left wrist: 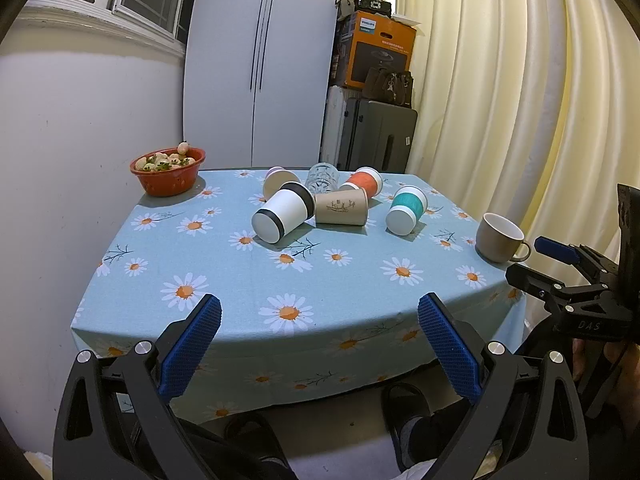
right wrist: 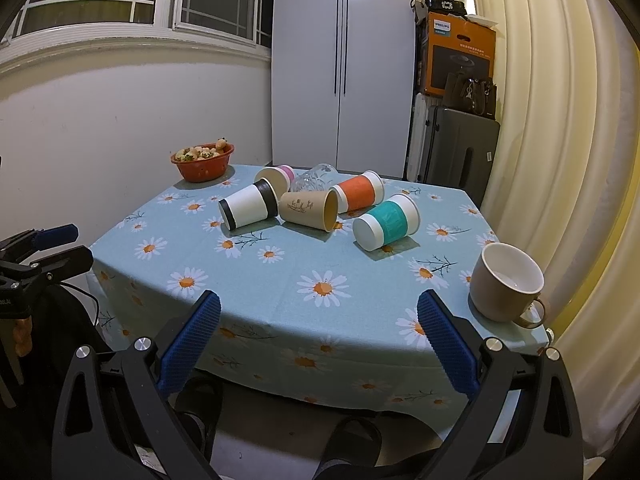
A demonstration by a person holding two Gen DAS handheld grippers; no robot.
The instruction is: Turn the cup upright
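Note:
Several cups lie on their sides mid-table: a white cup with black bands [left wrist: 283, 216] [right wrist: 248, 207], a brown paper cup [left wrist: 341, 208] [right wrist: 310, 210], a teal-banded cup [left wrist: 406, 210] [right wrist: 386, 222], an orange-banded cup [left wrist: 365, 182] [right wrist: 358, 191], a pink-banded cup [left wrist: 279, 182] [right wrist: 276, 178] and a clear glass [left wrist: 322, 178] [right wrist: 314, 176]. A beige mug [left wrist: 500, 238] [right wrist: 506, 282] stands upright at the right edge. My left gripper [left wrist: 320, 316] is open and empty over the near table edge. My right gripper [right wrist: 319, 316] is open and empty, left of the mug; it also shows in the left wrist view [left wrist: 560, 256].
A red bowl of fruit [left wrist: 168, 170] [right wrist: 203, 162] sits at the far left corner. The table wears a blue daisy tablecloth [left wrist: 240, 280] [right wrist: 280, 280]. A wall is on the left, curtains [left wrist: 500, 100] on the right, and suitcases and boxes [left wrist: 372, 128] behind.

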